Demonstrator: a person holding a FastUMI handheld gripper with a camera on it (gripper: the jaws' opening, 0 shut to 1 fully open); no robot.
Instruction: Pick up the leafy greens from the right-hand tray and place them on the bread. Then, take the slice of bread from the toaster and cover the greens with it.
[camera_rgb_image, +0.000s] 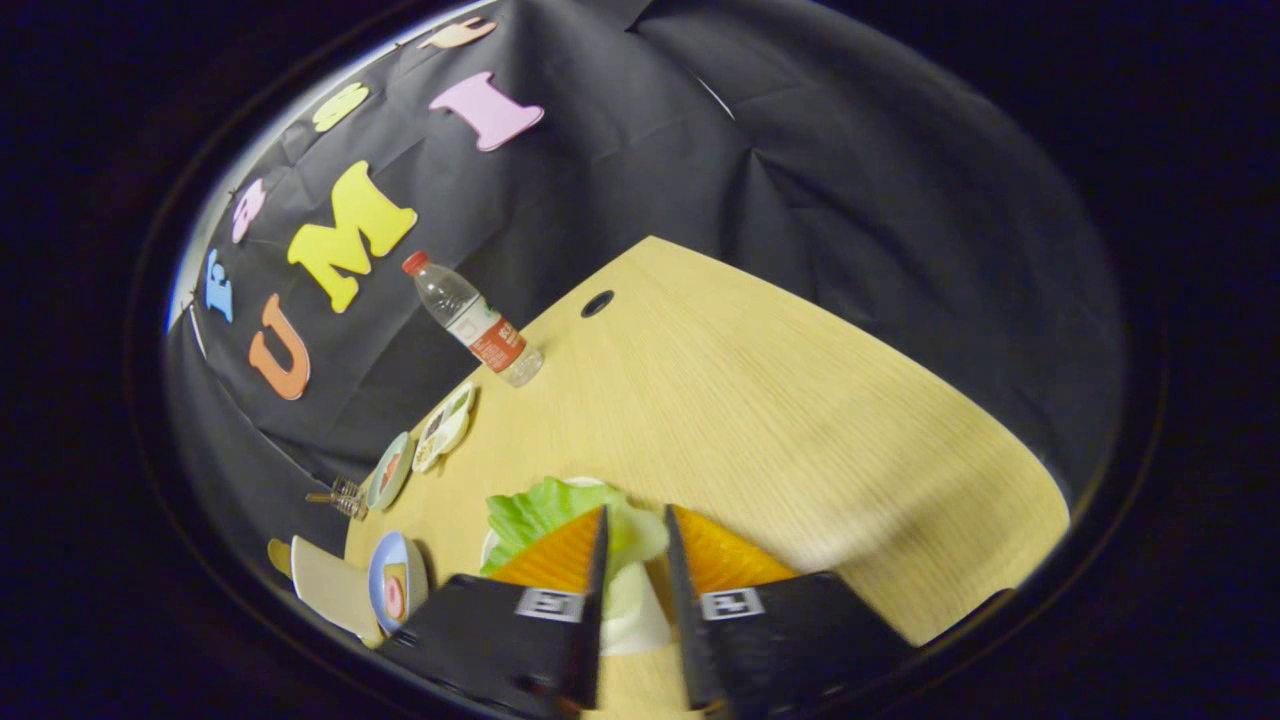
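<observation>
- Starting at the far left: a cream toaster (330, 585) is sitting at the table's (800, 400) edge, with a small plate (395, 580) of food beside it (too blurry to say whether bread is poking out of the toaster).
- A bit further along, two more dishes (415, 455) are lying near the edge, and a bottle (472, 320) is standing behind them.
- Middle: the greens (540, 510) are lying over a white tray (640, 625) right at the fingertips, one pale leaf running down into the gap.
- The gripper (634, 515) is sitting narrowly parted around that leaf. I can't tell if both fingers are actually pressing it, so I'm not calling it a grab.
- My take: this is the pickup step. I'd be closing slowly on the thick middle of the leaf, not the frilly edge, and lifting straight up so nothing's tearing or dragging the tray.
- Right side: just bare wood running off to the corner.
</observation>
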